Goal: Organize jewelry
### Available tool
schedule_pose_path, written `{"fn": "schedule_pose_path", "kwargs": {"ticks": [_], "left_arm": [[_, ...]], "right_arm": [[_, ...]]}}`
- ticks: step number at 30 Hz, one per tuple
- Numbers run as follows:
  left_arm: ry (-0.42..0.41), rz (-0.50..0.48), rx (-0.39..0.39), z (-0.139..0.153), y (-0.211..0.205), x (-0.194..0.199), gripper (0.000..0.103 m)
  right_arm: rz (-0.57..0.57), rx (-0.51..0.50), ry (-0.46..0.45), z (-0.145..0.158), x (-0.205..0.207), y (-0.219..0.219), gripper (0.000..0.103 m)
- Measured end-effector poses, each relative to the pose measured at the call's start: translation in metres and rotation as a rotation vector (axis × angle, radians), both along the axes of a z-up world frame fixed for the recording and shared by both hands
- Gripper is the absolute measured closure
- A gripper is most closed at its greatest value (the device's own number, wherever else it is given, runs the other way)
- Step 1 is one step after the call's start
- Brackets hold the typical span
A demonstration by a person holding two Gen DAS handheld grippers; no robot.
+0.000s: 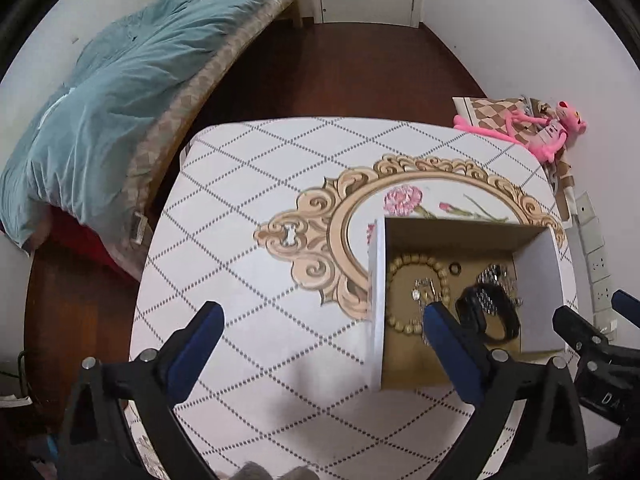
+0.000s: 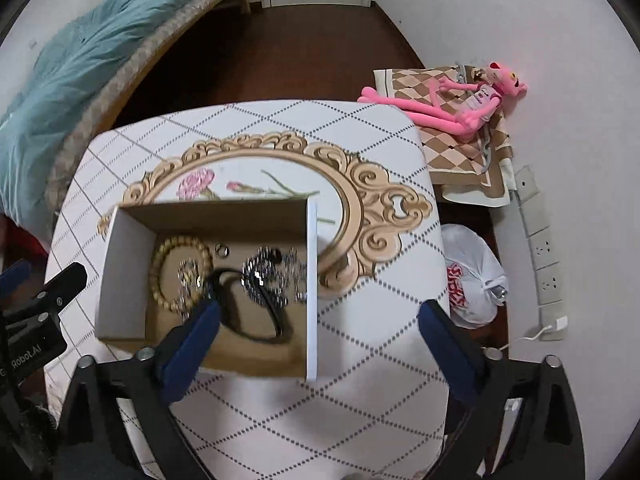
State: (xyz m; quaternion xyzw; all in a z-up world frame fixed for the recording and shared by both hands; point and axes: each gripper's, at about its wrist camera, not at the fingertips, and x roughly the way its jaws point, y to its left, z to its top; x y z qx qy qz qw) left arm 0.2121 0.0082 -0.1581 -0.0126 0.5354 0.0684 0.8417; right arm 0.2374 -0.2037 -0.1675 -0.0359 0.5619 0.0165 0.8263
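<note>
A cardboard box (image 1: 538, 276) with white outer walls stands on the patterned table (image 1: 256, 240); it also shows in the right wrist view (image 2: 124, 264). Inside lie a wooden bead bracelet (image 1: 416, 264) (image 2: 176, 248), a black band (image 1: 492, 316) (image 2: 248, 316), silver chain jewelry (image 1: 498, 280) (image 2: 268, 276) and a small ring (image 1: 455, 268) (image 2: 222, 251). My left gripper (image 1: 324, 316) is open and empty above the table, its right finger over the box's left side. My right gripper (image 2: 320, 312) is open and empty, astride the box's right wall.
A bed with a teal duvet (image 1: 112, 92) stands at the left. A pink plush toy (image 2: 452, 100) lies on a checked cloth (image 2: 464, 156) at the right. A white plastic bag (image 2: 472, 276) and a wall power strip (image 2: 544, 252) are beside the table's right edge.
</note>
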Motion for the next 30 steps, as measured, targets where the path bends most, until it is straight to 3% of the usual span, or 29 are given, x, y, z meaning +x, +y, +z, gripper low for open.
{"fn": "schedule_pose_path", "kwargs": {"ticks": [6,12,24,30], "left_arm": [[-0.02,-0.01,-0.004,0.013,-0.005,-0.019,0.001],[-0.075,-0.03,-0.023,0.046,-0.014,-0.048,0.001],[-0.266,-0.082,-0.029,0.148,-0.025,-0.126,0.001],[-0.298,-0.077,-0.023,0.181,-0.022,-0.157,0.001]], "right_arm": [[-0.027,0.003,-0.033,0.016,-0.029,-0.002,0.001],[-0.043,0.008,-0.099,0.052,-0.062,-0.008,0.001],[-0.061,0.023,-0.314,0.169,-0.149,-0.02,0.001],[-0.059,0.029,-0.401,0.218,-0.192,-0.024,0.001]]}}
